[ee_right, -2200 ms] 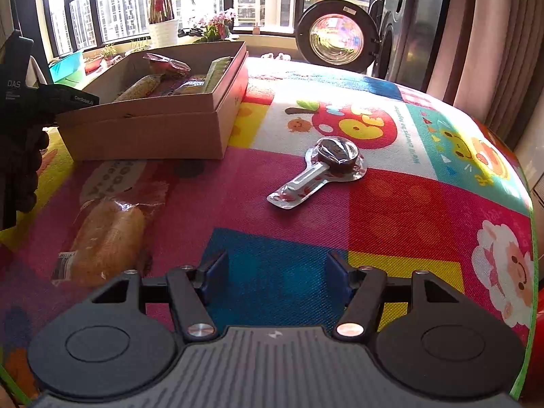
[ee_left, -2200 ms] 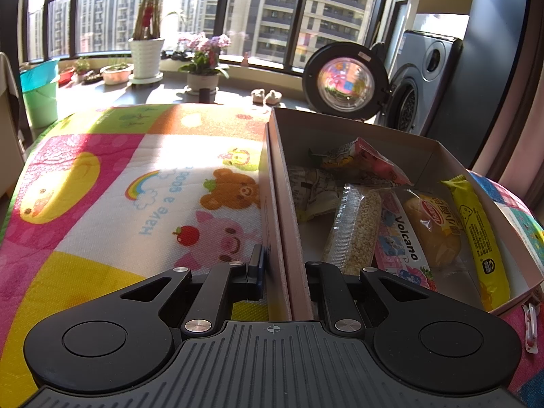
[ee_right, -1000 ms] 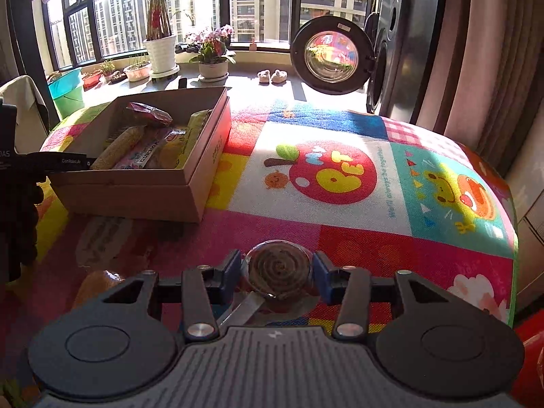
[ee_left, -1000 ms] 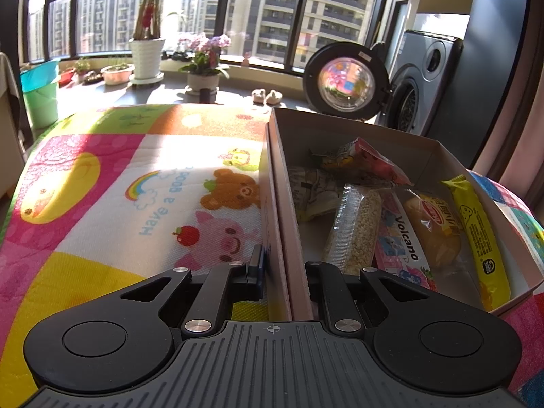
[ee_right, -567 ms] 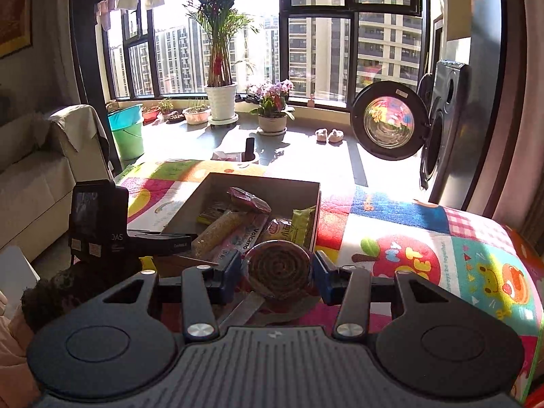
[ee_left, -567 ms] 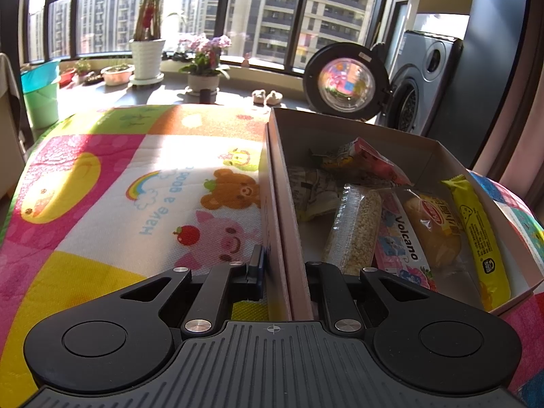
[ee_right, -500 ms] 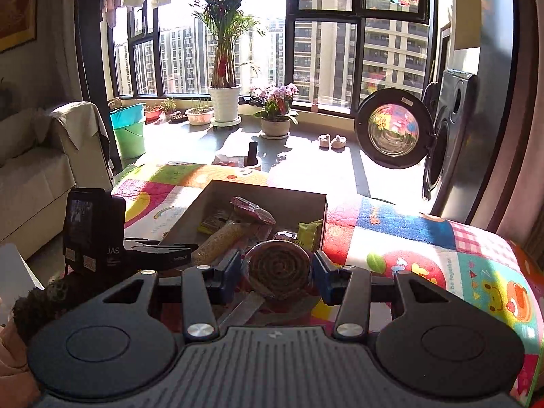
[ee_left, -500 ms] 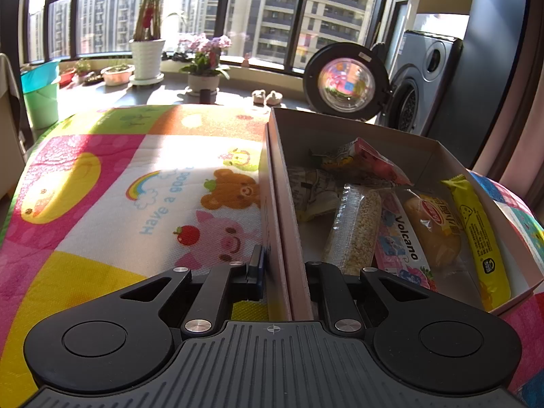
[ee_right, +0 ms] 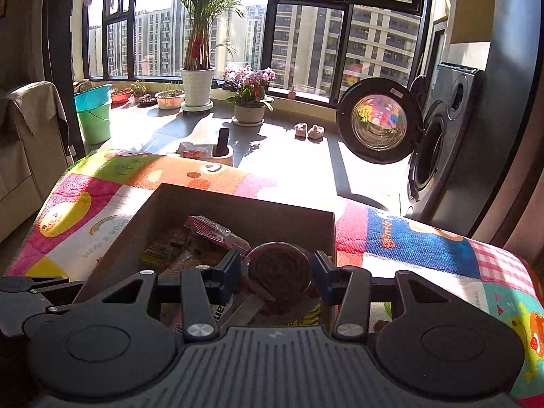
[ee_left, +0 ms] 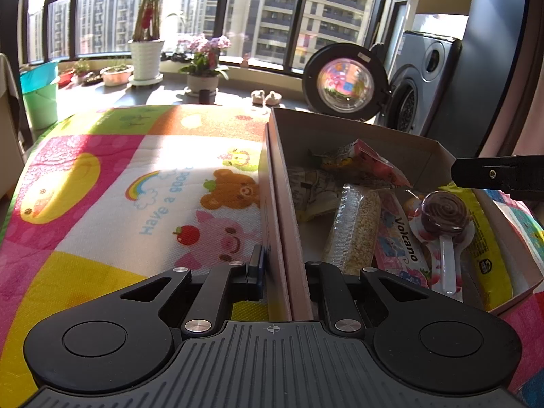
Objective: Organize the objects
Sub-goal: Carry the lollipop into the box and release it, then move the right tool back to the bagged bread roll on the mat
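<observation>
A bright cartoon play mat (ee_left: 102,204) covers the whole surface. On its right half stands an open cardboard box (ee_left: 374,132), long side running from near to far.

The box holds snack packets lying flat. A long yellow packet (ee_left: 489,255) runs along the right wall. Left of it is a pink packet marked "Volcano" (ee_left: 397,244), and beside that a clear sleeve of pale grain bars (ee_left: 357,234). A red and pink bag (ee_left: 377,163) lies at the far end, with a crumpled printed wrapper (ee_left: 312,190) in the left far part. The lollipop (ee_left: 442,217), a dark swirl in a clear blister with its stick pointing near, lies on top of the packets between the Volcano packet and the yellow one.

The left gripper (ee_left: 282,265) is clamped on the box's left wall at the near end, one finger outside and one inside. The right gripper (ee_right: 277,272) hangs over the box from the right. Its jaws have just been opening, and the lollipop sits between them with a slim gap at each pad, so it is let go.

Beyond the mat, on the right, a grey washing machine (ee_left: 421,81) stands with its round door (ee_left: 345,81) swung open. On the far floor by the windows are a tall plant in a white pot (ee_left: 146,57), a pot of pink flowers (ee_left: 202,81), a green bucket (ee_left: 39,98) far left, and a pair of small slippers (ee_left: 265,97).
</observation>
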`<action>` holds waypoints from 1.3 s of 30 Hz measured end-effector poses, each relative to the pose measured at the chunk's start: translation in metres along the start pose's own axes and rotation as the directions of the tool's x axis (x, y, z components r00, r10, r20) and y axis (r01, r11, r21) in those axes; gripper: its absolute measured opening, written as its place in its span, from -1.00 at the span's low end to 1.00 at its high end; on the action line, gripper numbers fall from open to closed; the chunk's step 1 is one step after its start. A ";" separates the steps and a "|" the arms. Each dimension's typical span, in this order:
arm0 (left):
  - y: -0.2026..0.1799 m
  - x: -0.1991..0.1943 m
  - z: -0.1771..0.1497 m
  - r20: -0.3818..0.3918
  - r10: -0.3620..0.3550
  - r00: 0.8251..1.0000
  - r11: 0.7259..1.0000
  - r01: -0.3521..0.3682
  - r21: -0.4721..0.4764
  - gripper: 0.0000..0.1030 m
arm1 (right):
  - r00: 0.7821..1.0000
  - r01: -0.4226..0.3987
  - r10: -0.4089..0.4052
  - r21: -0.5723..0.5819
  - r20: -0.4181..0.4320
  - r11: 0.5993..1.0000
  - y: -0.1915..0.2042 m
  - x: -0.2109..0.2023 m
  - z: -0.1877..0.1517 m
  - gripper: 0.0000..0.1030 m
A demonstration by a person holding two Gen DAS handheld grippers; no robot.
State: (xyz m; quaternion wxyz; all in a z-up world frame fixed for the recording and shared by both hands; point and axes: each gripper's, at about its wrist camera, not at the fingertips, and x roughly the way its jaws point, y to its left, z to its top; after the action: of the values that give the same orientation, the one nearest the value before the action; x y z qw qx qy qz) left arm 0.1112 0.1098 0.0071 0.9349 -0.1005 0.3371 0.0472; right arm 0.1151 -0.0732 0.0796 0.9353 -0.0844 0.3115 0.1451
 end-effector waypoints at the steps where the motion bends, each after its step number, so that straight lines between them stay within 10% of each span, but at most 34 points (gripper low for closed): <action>1: 0.000 0.000 0.000 0.000 0.001 1.000 1.000 -0.001 0.000 -0.71 | 1.000 -0.003 0.003 0.005 -0.002 1.000 -0.001 0.000 -0.001 0.00; 20: -0.001 0.000 0.000 0.000 0.000 1.000 1.000 0.000 0.000 -0.71 | 0.995 -0.013 0.007 -0.063 -0.096 0.998 -0.021 -0.111 -0.111 0.76; 29: -0.001 -0.001 0.000 0.000 -0.001 1.000 1.000 0.001 0.000 -0.71 | 0.976 -0.099 0.140 0.236 -0.164 0.967 -0.047 -0.115 -0.155 0.77; 39: 0.000 -0.001 0.000 0.000 0.000 1.000 1.000 0.000 0.000 -0.71 | 0.967 -0.173 0.204 0.191 -0.153 0.966 -0.019 -0.116 -0.147 0.77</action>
State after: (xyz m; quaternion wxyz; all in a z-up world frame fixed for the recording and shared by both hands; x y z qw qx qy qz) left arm 0.1109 0.1094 0.0075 0.9349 -0.1008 0.3370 0.0471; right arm -0.0490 -0.1532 0.0349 0.8907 0.0164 0.4091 0.1977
